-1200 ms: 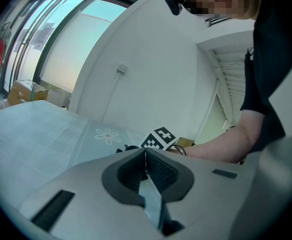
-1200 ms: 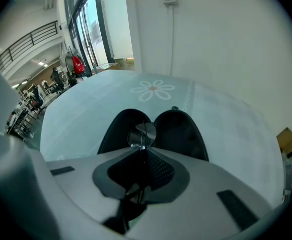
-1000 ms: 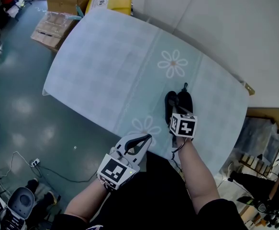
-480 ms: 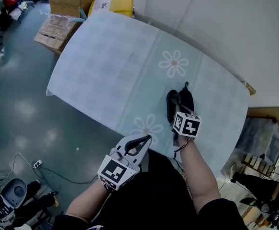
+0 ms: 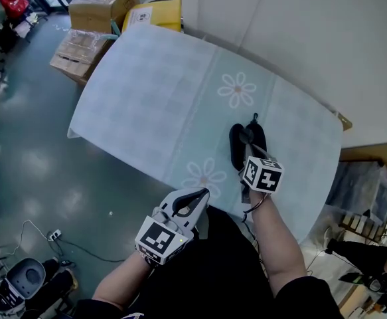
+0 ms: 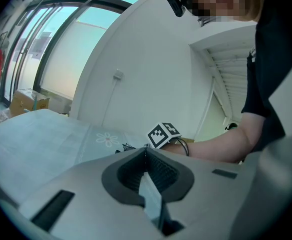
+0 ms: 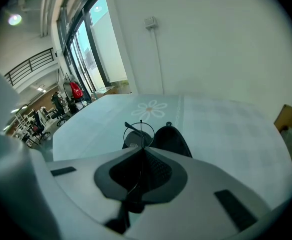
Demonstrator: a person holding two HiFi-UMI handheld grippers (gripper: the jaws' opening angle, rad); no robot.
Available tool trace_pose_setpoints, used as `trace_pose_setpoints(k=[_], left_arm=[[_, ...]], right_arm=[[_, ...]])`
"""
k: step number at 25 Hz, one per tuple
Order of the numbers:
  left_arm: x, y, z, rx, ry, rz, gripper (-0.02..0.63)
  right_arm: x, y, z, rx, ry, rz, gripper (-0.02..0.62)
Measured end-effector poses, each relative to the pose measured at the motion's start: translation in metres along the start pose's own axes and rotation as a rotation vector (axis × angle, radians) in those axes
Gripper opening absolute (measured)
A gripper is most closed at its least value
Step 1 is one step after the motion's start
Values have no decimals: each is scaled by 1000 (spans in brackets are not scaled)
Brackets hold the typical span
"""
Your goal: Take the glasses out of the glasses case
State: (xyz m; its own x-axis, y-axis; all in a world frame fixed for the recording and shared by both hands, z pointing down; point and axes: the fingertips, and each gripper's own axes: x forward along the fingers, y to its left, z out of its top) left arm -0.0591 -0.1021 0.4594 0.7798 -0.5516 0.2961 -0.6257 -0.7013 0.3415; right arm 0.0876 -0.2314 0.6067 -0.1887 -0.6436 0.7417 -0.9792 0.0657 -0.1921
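Pale checked cloth printed with daisies covers the table (image 5: 147, 92), which stands against a white wall. Close to the tabletop's near edge, toward its right end, the wire-framed glasses (image 7: 138, 133) stand up with one round lens over the black glasses case (image 7: 171, 140). The case lies open, its two dark shells side by side, and nothing else shows inside them. I cannot tell whether the lower part of the frame touches the case. The right gripper (image 7: 141, 150) has its jaws clenched on a thin wire of the frame, which runs straight through the grip. This looks like the lifting-out step, with the glasses largely free. The next move probably calls for a slow, level raise away from the shells so the slim wire does not twist or slip, then a spot of bare cloth beside the case to set them down. The left gripper (image 6: 146, 149) hangs off the near edge by the person's body, jaws pressed together on nothing. Cardboard boxes (image 5: 100, 2) sit on the floor past the far left corner.
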Motion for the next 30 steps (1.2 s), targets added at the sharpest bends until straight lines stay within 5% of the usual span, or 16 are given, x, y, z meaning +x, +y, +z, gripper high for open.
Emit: trace_pose_setpoints(k=[16,30], left_arm=[[-45,-24,-1,42,-38,-14,29],[-84,-43,-9,90,-52,-39,29]], right_arm=[[-98,47,29,7,-279,127,28],[-189,87,0,-41,-389,200,28]])
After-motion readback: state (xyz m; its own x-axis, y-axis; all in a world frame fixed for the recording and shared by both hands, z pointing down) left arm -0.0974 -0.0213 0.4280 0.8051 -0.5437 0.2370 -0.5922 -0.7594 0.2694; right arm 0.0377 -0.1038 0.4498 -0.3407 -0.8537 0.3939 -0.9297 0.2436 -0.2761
